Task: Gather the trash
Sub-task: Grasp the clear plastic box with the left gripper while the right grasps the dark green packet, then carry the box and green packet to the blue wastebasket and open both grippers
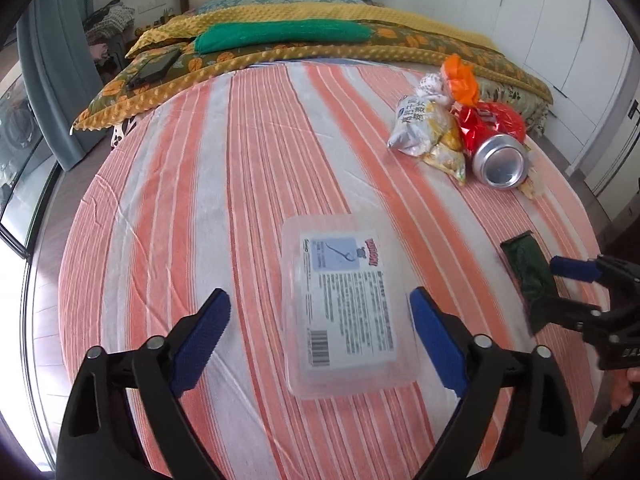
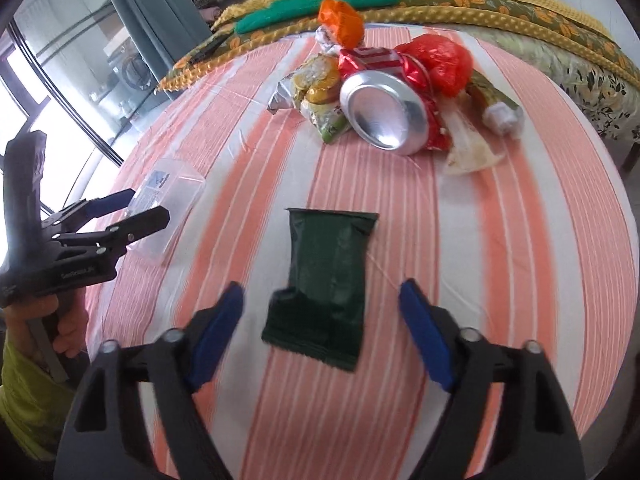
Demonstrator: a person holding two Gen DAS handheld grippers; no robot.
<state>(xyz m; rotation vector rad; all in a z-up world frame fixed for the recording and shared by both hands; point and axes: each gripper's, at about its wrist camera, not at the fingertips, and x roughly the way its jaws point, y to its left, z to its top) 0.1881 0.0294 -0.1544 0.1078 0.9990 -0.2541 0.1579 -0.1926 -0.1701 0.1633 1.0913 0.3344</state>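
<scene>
A clear plastic box [image 1: 344, 304] with a printed label lies on the striped bed sheet [image 1: 200, 184], between the open fingers of my left gripper [image 1: 320, 336]. A dark green wrapper [image 2: 328, 284] lies flat between the open fingers of my right gripper [image 2: 320, 320]; it also shows in the left wrist view [image 1: 528, 276]. A pile of trash lies further back: a crushed red can [image 2: 384, 112], a snack bag [image 2: 316, 92], a red plastic bag [image 2: 440, 60], an orange bag [image 2: 340, 24]. The can [image 1: 500, 156] and snack bag [image 1: 432, 132] show in the left view too.
A folded yellow quilt [image 1: 320, 44] with a green pillow [image 1: 280, 34] crosses the bed behind the pile. A dark flat device [image 1: 154, 68] lies on the quilt at left. Curtain and window stand at left, white wardrobes [image 1: 560, 40] at right.
</scene>
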